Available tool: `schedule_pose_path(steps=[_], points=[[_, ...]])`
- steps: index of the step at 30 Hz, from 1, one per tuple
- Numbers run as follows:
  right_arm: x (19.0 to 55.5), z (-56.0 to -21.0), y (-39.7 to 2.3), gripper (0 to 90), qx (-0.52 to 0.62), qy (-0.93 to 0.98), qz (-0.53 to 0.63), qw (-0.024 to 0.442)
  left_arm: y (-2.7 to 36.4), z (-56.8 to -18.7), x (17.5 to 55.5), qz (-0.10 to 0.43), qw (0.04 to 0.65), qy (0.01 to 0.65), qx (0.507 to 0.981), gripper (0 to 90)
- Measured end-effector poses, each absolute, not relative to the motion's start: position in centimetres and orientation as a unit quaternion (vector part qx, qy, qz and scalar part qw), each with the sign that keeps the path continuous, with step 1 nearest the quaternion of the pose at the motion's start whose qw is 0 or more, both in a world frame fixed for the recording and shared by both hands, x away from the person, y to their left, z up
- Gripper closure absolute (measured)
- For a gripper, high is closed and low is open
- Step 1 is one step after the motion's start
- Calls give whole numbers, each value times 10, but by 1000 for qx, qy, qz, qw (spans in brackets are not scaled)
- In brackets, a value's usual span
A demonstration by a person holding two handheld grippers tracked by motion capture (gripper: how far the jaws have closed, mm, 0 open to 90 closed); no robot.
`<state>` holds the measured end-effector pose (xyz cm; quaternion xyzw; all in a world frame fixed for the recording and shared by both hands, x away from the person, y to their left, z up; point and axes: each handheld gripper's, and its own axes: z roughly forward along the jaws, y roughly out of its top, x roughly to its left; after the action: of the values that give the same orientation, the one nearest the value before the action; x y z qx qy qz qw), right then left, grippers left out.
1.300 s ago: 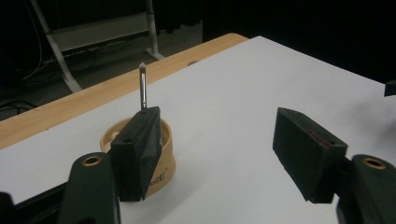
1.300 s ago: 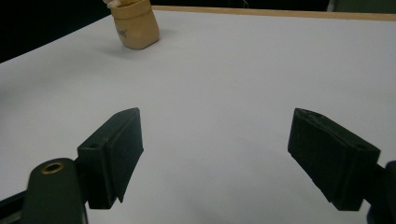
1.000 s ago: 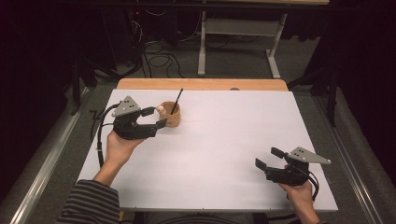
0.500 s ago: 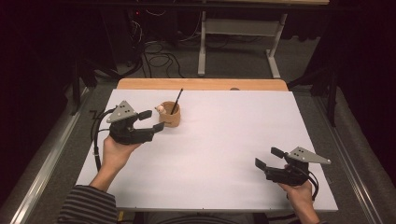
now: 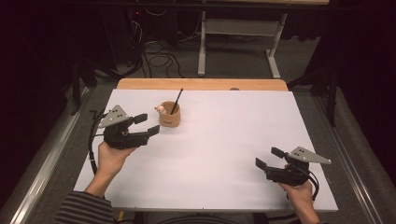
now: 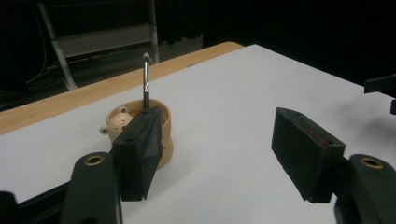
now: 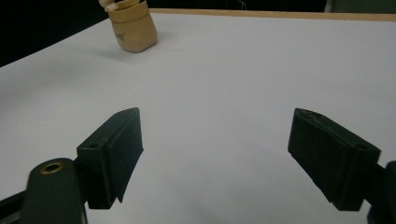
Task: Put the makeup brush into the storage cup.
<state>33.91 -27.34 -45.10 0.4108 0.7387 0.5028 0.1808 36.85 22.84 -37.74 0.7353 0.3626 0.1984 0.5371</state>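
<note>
Two hand-held grippers wide, empty | left (image 5: 145,125) beside cup (image 5: 169,116) | right (image 5: 269,158) apart

The high view looked down over the table (image 5: 224,154); both gripper views sat low, sharing the cup (image 6: 161,135).

Left gripper drawn back from the cup

The left gripper (image 5: 145,125) has been pulled away from the tan cup (image 5: 169,116), toward the near-left of the table: a second ago its jaw tips were seen right at the cup's side, and now a small gap of white surface is seen between them in the high view. The jaws are held apart with nothing between them.
</note>
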Motion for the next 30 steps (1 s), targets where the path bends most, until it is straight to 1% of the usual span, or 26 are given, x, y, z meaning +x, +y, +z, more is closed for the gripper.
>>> schedule_pose_path(steps=[12, 30], points=[[339, -451, -273, 193, 411, 739, 502, 181, 234, -385, 361, 203, 531, 371, 734, 342], [338, -451, -273, 194, 410, 740, 502, 182, 241, -397, 348, 195, 541, 377, 725, 341]])
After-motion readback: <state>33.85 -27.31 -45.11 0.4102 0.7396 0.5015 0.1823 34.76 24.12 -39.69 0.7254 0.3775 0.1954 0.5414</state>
